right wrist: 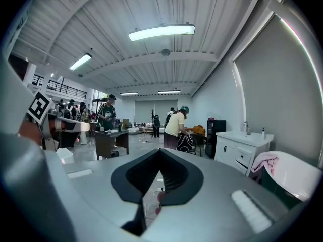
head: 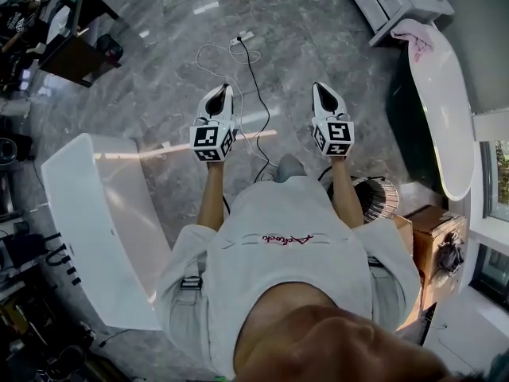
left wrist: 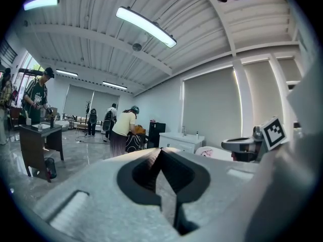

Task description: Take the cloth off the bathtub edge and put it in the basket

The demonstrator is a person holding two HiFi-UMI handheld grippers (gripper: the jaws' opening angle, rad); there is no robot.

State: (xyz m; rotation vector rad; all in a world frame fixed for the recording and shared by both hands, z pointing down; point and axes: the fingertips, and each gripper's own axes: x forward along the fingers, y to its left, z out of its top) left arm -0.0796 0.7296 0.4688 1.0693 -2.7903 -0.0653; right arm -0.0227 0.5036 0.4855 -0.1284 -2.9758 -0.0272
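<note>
Over on the right side of the room, a white bathtub (head: 445,110) runs along the wall. The pink cloth (head: 417,38) hangs bunched over the edge at its far end, well apart from both grippers. Seen from the right gripper view, the cloth drapes down over the tub's rim, just right of a white cabinet (right wrist: 242,145) with a sink top.

The person stands in the middle of the grey marble floor (head: 159,70) with both arms held out in front. The grippers are side by side and point about level towards the far end of the room. The left gripper (head: 223,94) has its jaws pressed together with nothing between them. The right gripper (head: 322,92) is the same, jaws closed and empty.

A round basket (head: 382,193) with a ribbed wall sits on the floor near the person's right elbow. It is beside a cardboard box (head: 433,223), between the person and the tub. A power strip (head: 242,37) lies on the floor ahead of the grippers, and a black cord (head: 256,86) trails from it back towards the person. On the left stands a long white unit (head: 87,205). Far across the room, several people (right wrist: 176,127) stand around tables.
</note>
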